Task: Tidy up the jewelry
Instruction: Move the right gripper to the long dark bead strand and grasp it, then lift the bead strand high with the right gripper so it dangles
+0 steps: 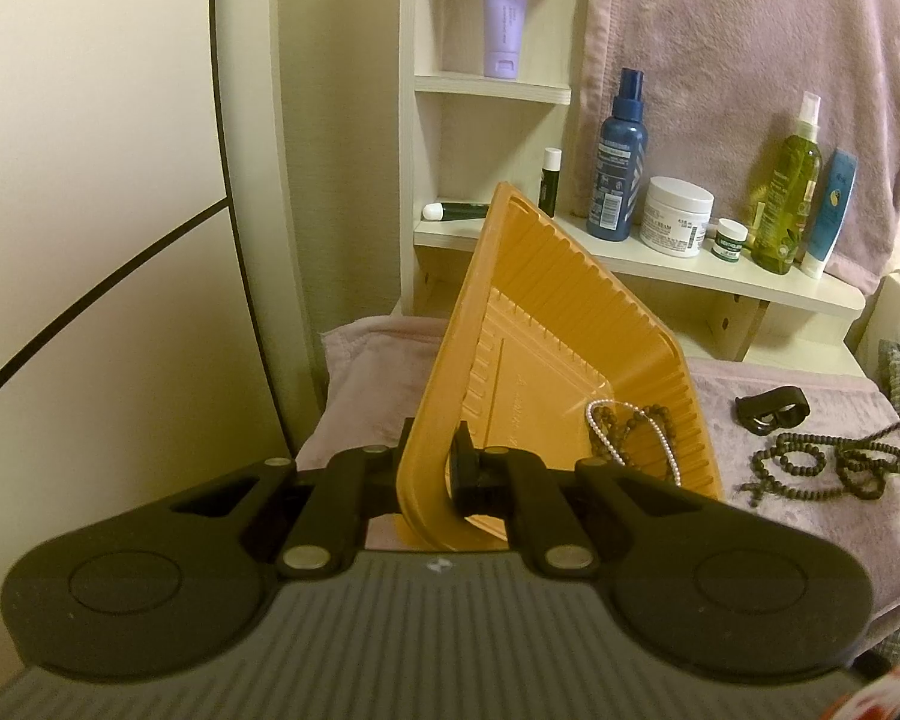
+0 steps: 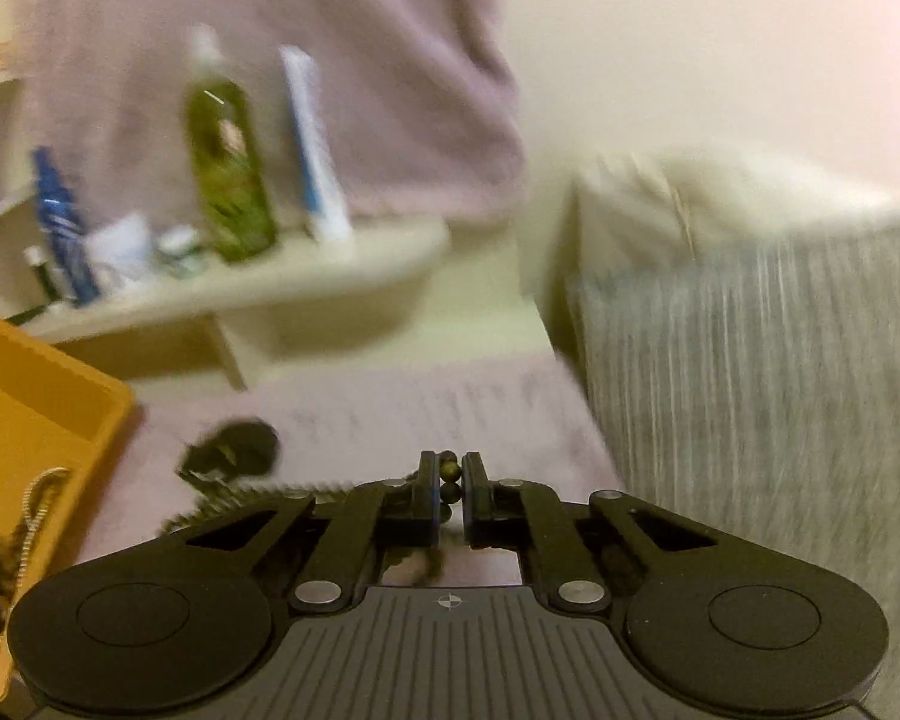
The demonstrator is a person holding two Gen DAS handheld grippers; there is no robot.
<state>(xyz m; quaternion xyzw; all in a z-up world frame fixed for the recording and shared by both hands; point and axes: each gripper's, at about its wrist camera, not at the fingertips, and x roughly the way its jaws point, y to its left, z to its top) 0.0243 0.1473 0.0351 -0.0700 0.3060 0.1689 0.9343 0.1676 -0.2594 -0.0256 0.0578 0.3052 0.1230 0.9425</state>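
Observation:
My left gripper (image 1: 435, 462) is shut on the rim of an orange plastic tray (image 1: 528, 324) and holds it tilted up. A pearl necklace (image 1: 606, 426) and a dark bead strand (image 1: 648, 420) lie in the tray's low corner. More dark bead necklaces (image 1: 822, 462) and a black ring-like piece (image 1: 771, 411) lie on the pink cloth (image 1: 750, 384) to the right. My right gripper (image 2: 450, 471) is shut on a dark bead necklace (image 2: 448, 480), whose strand trails left over the cloth. The tray (image 2: 36, 414) shows at the left of the blurred right wrist view.
A pale wooden shelf (image 1: 720, 273) behind the tray carries a blue spray bottle (image 1: 621, 162), a white jar (image 1: 675, 216), a green bottle (image 1: 789, 198) and a blue tube (image 1: 831, 210). A grey woven fabric mass (image 2: 750, 372) stands at the right.

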